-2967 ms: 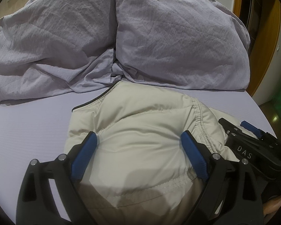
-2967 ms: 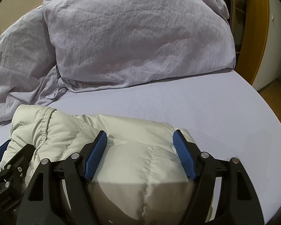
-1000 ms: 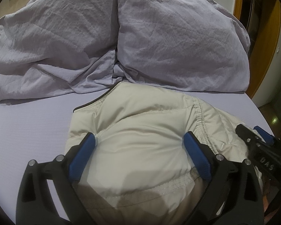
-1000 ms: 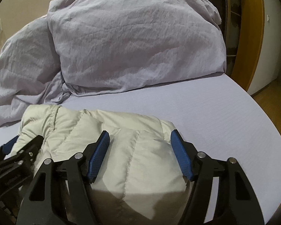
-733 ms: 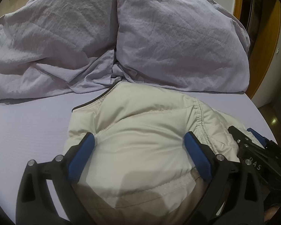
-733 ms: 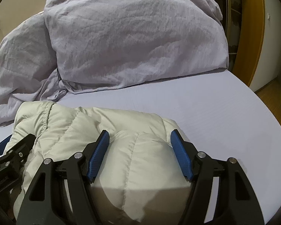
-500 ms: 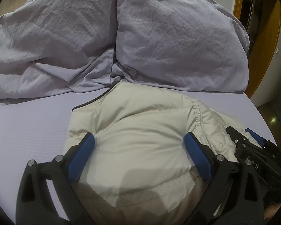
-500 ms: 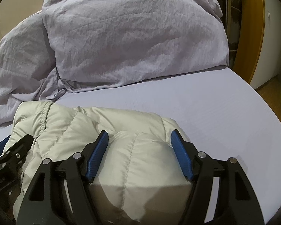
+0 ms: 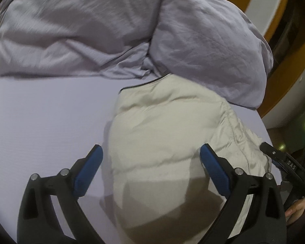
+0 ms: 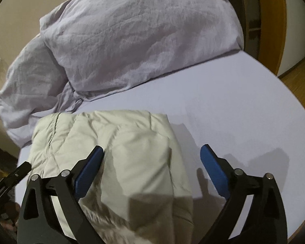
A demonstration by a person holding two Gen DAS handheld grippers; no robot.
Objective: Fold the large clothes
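Note:
A cream puffer jacket [image 9: 168, 126] lies folded on the lilac bed sheet [image 9: 40, 111]. My left gripper [image 9: 150, 168] stands open over the jacket's near left part. Its left pad hangs over bare sheet beside the jacket's edge, and its right pad is above the fabric. In the right wrist view the jacket [image 10: 116, 134] lies low and left. My right gripper [image 10: 150, 166] is opening wide, with the jacket's right part between the jaws. Neither pad presses it, and the right pad is over the sheet [image 10: 233, 101]. Each gripper shows at the edge of the other's view: right gripper [image 9: 282, 162], left gripper [image 10: 10, 179].
A rumpled lilac duvet [image 9: 91, 30] [image 10: 142, 30] is piled along the back of the bed, touching the jacket's far edge. A wooden door frame [image 10: 272, 20] and floor lie beyond the bed's right edge. A hand [image 9: 296, 209] shows at the right.
The right jaws have spread and no longer pinch the jacket. The left gripper has slid left, so its left pad is off the fabric. Both views have tilted.

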